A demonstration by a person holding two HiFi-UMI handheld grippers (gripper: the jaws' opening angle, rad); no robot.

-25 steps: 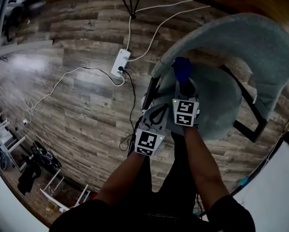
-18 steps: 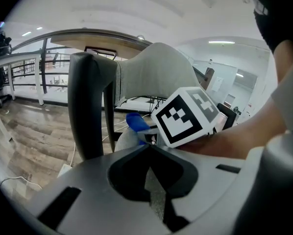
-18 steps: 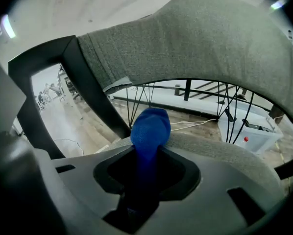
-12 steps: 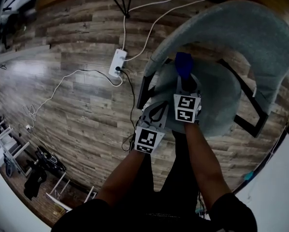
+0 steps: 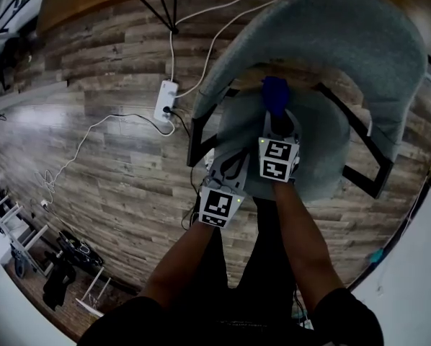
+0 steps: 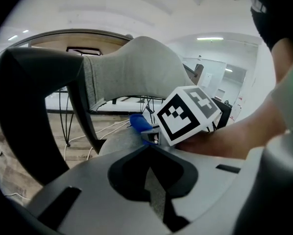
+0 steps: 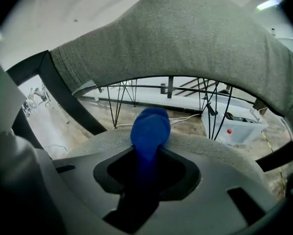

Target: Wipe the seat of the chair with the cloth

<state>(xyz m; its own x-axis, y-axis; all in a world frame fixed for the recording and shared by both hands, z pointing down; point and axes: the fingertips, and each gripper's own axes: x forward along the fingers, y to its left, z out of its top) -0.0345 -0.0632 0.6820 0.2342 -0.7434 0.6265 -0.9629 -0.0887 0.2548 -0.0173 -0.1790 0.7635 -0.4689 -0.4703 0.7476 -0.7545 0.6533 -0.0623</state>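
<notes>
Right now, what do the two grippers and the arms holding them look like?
The left gripper and right gripper are light grey plastic with dark jaw linings. Each carries a cube of black-and-white square markers. The forearms are bare below dark short sleeves.

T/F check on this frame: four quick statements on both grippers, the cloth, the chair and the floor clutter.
1. The right gripper is shut on the blue cloth. True.
2. The left gripper also grips the cloth. False: its jaws are together on nothing.
3. The cloth is over the seat of the grey chair. True.
4. The power strip lies on the seat. False: it lies on the wooden floor, left of the chair.
</notes>
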